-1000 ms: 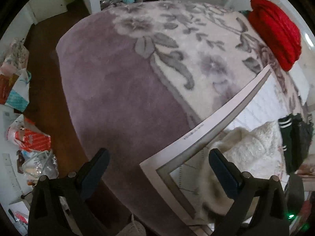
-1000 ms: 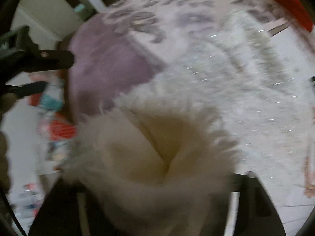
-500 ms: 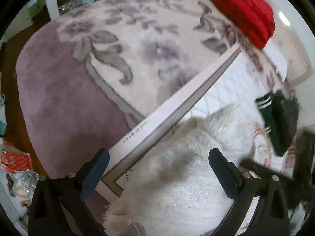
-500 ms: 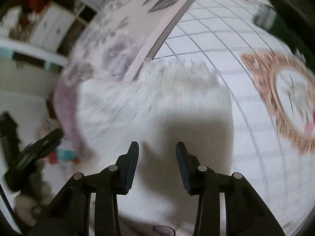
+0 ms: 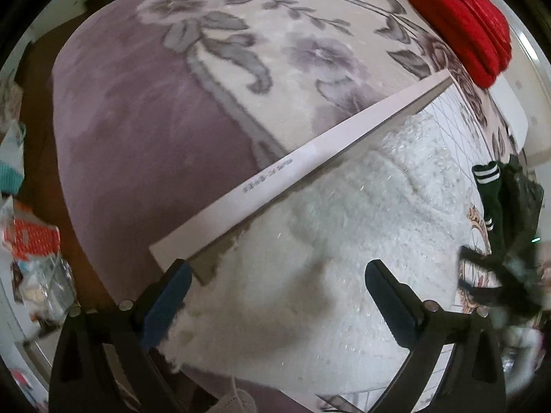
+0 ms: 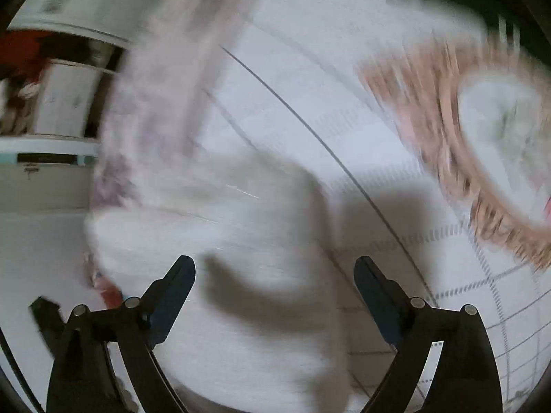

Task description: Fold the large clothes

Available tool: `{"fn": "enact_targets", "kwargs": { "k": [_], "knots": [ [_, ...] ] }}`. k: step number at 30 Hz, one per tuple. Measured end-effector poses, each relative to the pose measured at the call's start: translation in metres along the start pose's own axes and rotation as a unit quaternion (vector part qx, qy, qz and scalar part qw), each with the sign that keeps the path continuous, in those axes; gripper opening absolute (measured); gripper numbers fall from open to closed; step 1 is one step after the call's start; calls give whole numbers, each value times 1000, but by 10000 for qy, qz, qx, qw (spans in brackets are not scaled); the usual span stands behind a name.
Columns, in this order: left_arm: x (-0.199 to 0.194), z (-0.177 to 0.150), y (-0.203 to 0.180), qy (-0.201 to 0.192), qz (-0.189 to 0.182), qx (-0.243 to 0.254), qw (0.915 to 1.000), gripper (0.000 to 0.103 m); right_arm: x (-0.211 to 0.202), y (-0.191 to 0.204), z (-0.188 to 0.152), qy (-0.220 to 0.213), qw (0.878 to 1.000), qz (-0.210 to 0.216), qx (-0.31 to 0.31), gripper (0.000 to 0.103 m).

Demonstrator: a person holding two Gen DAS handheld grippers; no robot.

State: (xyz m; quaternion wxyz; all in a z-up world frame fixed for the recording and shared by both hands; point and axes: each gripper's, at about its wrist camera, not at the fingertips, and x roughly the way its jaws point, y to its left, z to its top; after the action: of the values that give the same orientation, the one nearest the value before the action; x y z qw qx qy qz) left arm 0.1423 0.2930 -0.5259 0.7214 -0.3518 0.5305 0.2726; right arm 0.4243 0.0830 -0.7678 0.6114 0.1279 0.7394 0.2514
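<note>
The white sweater (image 5: 337, 247) lies bunched on the grid mat (image 5: 444, 110), its near hem spilling off the mat's edge, and with both the left claw (image 5: 275, 296) and right claw (image 6: 275, 292) spread wide and empty, a careless pinch could likely catch one layer only and drag it askew.

A floral purple-and-cream blanket (image 5: 213, 79) spreads to the far left. A red folded bundle (image 5: 465, 24) lies at the far right. Colourful packets (image 5: 31, 244) clutter the floor (image 5: 38, 110) at left.
</note>
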Motion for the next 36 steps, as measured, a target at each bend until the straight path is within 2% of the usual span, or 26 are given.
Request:
{"fn": "enact_targets", "kwargs": {
  "k": [1,2,3,5,6,7,8,9,11,13,15,16,17,18,19,20,22,23,26,28,30,32,34,36],
  "knots": [
    [0,-5,3,13,21,-65,10000,103,17,-12,-2,286,9979,572,60,95],
    [1,-8,3,20,16,-95,10000,103,33,-18,-5,600,9907,1214,90,96],
    [2,-11,4,33,44,-97,9999,103,48,-18,-9,810,9852,1513,37,97],
    [4,-17,3,70,162,-67,9998,103,57,-11,-16,724,9838,1602,-364,95],
    [4,-19,2,71,186,-53,9998,103,60,-8,-19,572,9846,1612,-369,85],
    [4,-22,1,57,252,-26,9997,103,57,-12,-24,382,9856,1641,-138,75],
    [3,-23,0,37,291,-5,9996,103,50,-15,-32,150,9866,1622,109,71],
    [1,-24,-1,10,314,21,9995,103,41,-18,-41,-84,9868,1581,338,62],
    [-3,-26,-5,-78,408,87,9991,103,16,-28,-69,-641,9815,1565,897,57],
    [-9,-28,-11,-164,444,140,9988,103,-9,-49,-101,-1158,9691,1540,1541,56],
    [-11,-32,-16,-177,473,181,9986,103,-38,-87,-157,-1685,9385,1484,2623,57],
    [-11,-36,-18,-160,465,201,9986,103,-48,-104,-182,-1789,9282,1337,2975,62],
    [-8,-39,-19,-112,474,206,9986,103,-51,-113,-202,-1709,9281,1093,3122,66],
    [-4,-44,-21,-12,493,190,9986,103,-46,-115,-214,-1460,9331,880,3167,71],
    [2,-50,-21,123,462,148,9987,103,-40,-123,-232,-935,9425,723,3126,73],
    [7,-55,-22,245,407,109,9988,103,-40,-129,-243,-646,9491,718,2997,74],
    [19,-67,-22,534,183,-4,9984,103,-54,-132,-254,-242,9653,586,2532,75],
    [22,-71,-23,617,63,-75,9980,103,-68,-129,-255,-139,9760,258,2156,75],
    [37,-80,-36,788,-606,-277,9947,103,-110,-117,-244,-380,9901,-67,1347,75],
    [50,-80,-49,968,-859,-278,9912,101,-132,-111,-231,-588,9928,-218,1019,77],
    [50,-81,-48,1006,-861,-506,9899,101,-150,-104,-212,-773,9938,-253,756,77],
    [43,-86,-37,819,-800,-746,9906,101,-158,-77,-180,-787,9955,-201,484,77],
    [38,-97,-24,671,-382,-877,9931,101,-164,-53,-157,-685,9973,-206,139,77],
    [43,-110,-8,672,96,-957,9931,101,-138,-6,-144,-464,9979,-215,-391,77]
  ]
}}
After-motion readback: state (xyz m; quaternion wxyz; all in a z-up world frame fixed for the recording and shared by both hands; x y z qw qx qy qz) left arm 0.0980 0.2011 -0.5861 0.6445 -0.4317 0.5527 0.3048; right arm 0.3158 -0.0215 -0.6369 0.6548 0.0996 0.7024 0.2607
